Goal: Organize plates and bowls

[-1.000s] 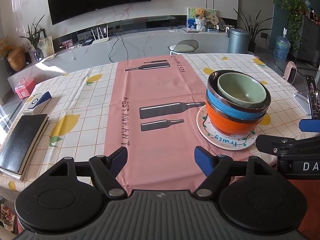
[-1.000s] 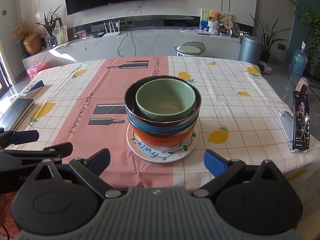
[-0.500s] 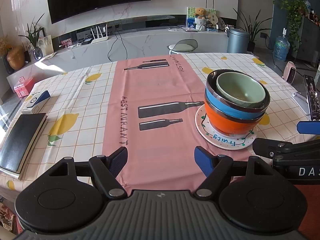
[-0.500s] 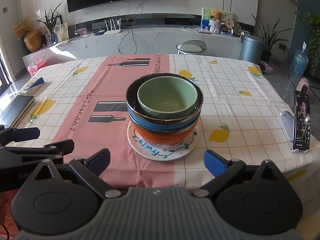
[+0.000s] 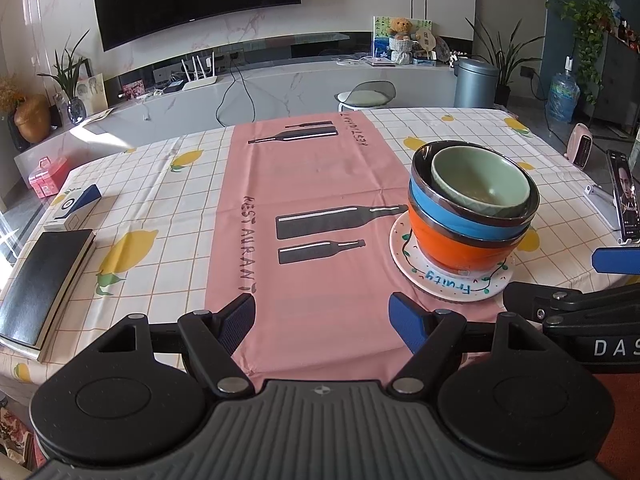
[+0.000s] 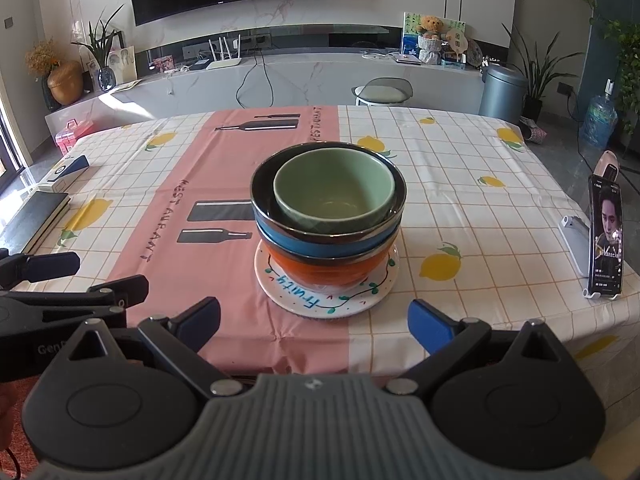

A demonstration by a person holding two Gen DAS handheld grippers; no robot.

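Stack barely shifted in view over the last second: green bowl (image 6: 334, 191) in blue bowl (image 6: 320, 240) in orange bowl (image 6: 332, 270), on the plate (image 6: 296, 296). Left gripper (image 5: 322, 316) and right gripper (image 6: 314, 320) both spread wide, empty, near side of plate. Stacking looks done.

Your left gripper (image 5: 321, 316) is black, with 2 blue ribbed fingertip pads (image 5: 404, 322), a grey ridged body and 2 round black discs at its sides. Silver screws sit at each finger pivot. Your right gripper (image 6: 314, 320) has the same build, with a small emblem centred on its grey body. Its side, seen from the left wrist, bears white letters "DAS".
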